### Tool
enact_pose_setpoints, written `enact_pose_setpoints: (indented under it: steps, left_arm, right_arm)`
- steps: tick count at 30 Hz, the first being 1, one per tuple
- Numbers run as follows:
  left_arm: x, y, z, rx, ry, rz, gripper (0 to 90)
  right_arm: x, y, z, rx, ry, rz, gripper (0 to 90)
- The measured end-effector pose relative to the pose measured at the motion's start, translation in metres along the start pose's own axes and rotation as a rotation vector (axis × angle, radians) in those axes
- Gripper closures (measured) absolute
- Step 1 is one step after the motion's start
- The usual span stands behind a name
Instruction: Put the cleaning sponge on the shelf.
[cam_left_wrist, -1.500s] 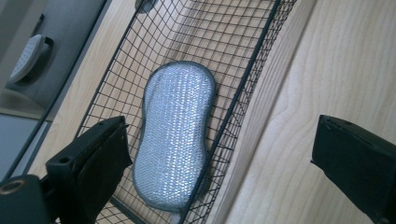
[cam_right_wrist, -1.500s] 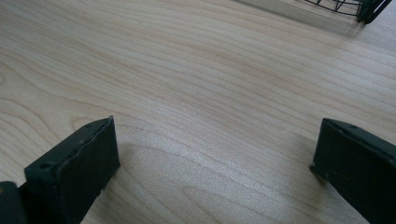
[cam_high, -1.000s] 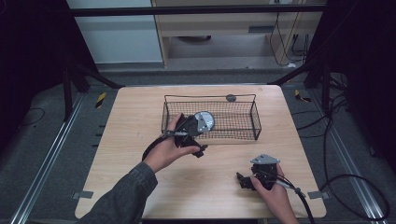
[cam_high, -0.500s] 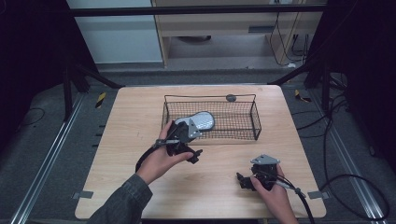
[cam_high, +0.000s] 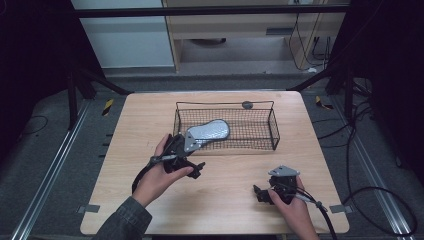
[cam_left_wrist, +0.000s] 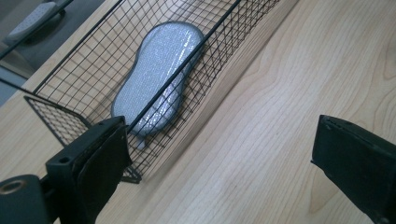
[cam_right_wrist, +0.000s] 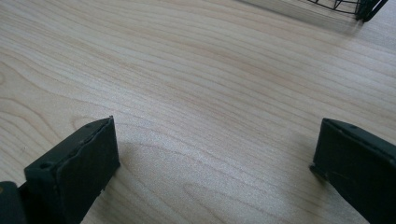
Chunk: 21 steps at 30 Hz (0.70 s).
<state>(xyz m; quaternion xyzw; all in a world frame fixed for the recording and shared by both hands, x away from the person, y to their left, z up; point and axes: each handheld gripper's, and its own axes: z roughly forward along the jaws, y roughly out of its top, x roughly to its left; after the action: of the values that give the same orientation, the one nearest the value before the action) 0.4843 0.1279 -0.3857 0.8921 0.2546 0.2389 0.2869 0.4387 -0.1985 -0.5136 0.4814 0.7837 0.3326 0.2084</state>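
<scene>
A grey, peanut-shaped pad (cam_high: 214, 130) (cam_left_wrist: 156, 79) lies in the left end of the black wire basket (cam_high: 274, 131) (cam_left_wrist: 70, 119); its near end leans on the front wall. My left gripper (cam_high: 186, 156) (cam_left_wrist: 219, 172) is held just outside the basket's front left corner. It is open and holds nothing, with bare table between its jaws. My right gripper (cam_high: 261, 192) (cam_right_wrist: 215, 172) rests low over the table near the front right. It is open as well, over bare wood.
The basket stands at the middle of the wooden table (cam_high: 150, 115), and a small dark round object (cam_high: 247, 104) sits at its far rim. In the right gripper view the basket's corner (cam_right_wrist: 362, 7) shows far off. Dark floor, rails and cables surround the table.
My left gripper has drawn back from the basket toward the person and to the left. The grey pad stays in the basket and now lies flatter. The right gripper has not moved.
</scene>
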Motion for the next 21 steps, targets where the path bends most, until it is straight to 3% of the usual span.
enact_pose_setpoints:
  steps: [7, 10, 12, 21]
  left_arm:
    - [0.009, -0.016, -0.003, 0.011, 0.016, -0.034, 3.3]
    - [0.016, -0.029, -0.003, 0.016, 0.029, -0.073, 3.3]
    - [0.019, -0.033, -0.004, 0.026, 0.034, -0.072, 3.3]
    - [0.039, -0.068, 0.0, 0.068, 0.054, -0.153, 3.4]
  right_arm:
    - [0.0, 0.0, 0.0, 0.0, 0.0, 0.0, 0.4]
    - [0.0, 0.0, 0.0, 0.0, 0.0, 0.0, 0.4]
    - [0.0, 0.0, 0.0, 0.0, 0.0, 0.0, 0.4]
    - [0.0, 0.0, 0.0, 0.0, 0.0, 0.0, 0.4]
